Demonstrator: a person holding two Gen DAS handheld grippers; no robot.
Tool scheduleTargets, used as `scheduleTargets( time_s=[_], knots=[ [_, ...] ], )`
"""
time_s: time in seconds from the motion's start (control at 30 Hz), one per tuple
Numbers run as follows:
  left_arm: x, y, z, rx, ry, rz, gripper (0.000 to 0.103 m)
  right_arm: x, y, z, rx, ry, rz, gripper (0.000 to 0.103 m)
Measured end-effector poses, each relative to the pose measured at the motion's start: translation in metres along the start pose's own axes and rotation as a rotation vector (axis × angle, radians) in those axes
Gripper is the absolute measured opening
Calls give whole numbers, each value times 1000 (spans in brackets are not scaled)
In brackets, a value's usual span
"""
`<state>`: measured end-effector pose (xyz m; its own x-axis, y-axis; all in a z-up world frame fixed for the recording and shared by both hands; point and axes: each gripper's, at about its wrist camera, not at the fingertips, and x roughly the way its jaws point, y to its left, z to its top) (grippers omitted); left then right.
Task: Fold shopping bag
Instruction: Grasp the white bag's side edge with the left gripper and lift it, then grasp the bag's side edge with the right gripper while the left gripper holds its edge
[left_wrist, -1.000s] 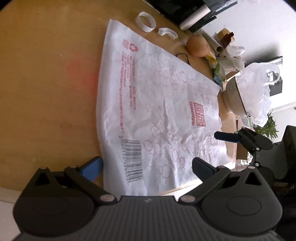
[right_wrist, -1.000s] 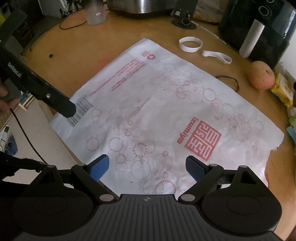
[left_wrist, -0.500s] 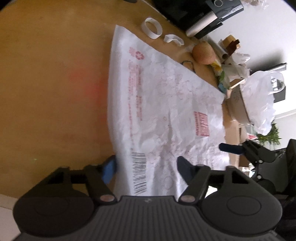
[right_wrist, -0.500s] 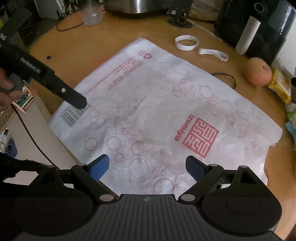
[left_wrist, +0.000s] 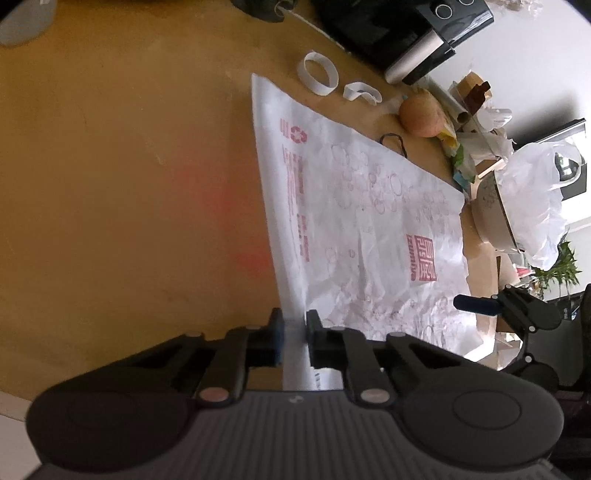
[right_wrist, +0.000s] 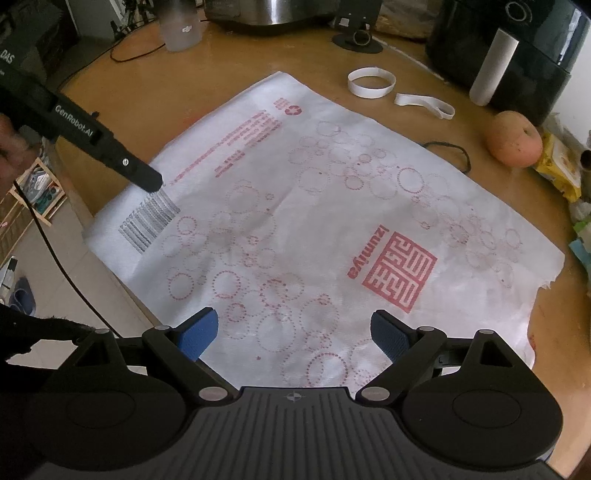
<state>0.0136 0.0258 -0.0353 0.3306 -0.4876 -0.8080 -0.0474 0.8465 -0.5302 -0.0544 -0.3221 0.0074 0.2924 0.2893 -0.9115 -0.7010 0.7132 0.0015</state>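
Note:
A white shopping bag (right_wrist: 303, 206) with red circles, a red square logo and a barcode lies flat on the wooden table (right_wrist: 221, 62). In the left wrist view the bag (left_wrist: 351, 206) stretches away from my left gripper (left_wrist: 294, 334), which is shut on the bag's long edge near the barcode corner. The right wrist view shows that gripper's tip (right_wrist: 151, 182) coming in from the left beside the barcode. My right gripper (right_wrist: 293, 332) stands open over the bag's near edge, with nothing pinched between its blue pads. One of its fingers (left_wrist: 472, 302) shows at the right of the left wrist view.
Beyond the bag lie a white tape ring (right_wrist: 370, 82), a white strap loop (right_wrist: 424, 105), a black elastic band (right_wrist: 450, 151) and a peach-coloured fruit (right_wrist: 513, 138). A black air fryer (right_wrist: 517, 44) and a plastic cup (right_wrist: 183, 29) stand at the back. The table's edge and the floor (right_wrist: 62, 258) are at the left.
My left gripper's jaws went from wide open to shut on the bag's edge by the barcode, sliding a little along the bag. The right gripper stayed as it was.

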Motion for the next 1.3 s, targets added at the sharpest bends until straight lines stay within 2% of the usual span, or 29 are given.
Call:
scheduleTargets(
  time_s=[0.43, 0.67, 0.73, 0.87, 1.1, 1.3],
  knots=[
    [-5, -22, 6, 162, -1, 137, 7, -1, -2, -1, 33, 10, 18, 92],
    [-2, -36, 4, 209, 1, 195, 7, -8, -15, -2, 105, -9, 32, 91],
    [0, -44, 2, 240, 7, 241, 7, -10, -22, 2, 146, -14, 38, 91],
    [4, -59, -1, 300, 9, 298, 7, -11, -40, 19, 248, -21, 116, 88],
    [10, -84, -8, 399, -4, 375, 7, -3, -55, 75, 357, -56, 280, 84],
    [17, -101, -15, 486, 4, 426, 7, 14, -48, 119, 337, -26, 358, 78]
  ],
)
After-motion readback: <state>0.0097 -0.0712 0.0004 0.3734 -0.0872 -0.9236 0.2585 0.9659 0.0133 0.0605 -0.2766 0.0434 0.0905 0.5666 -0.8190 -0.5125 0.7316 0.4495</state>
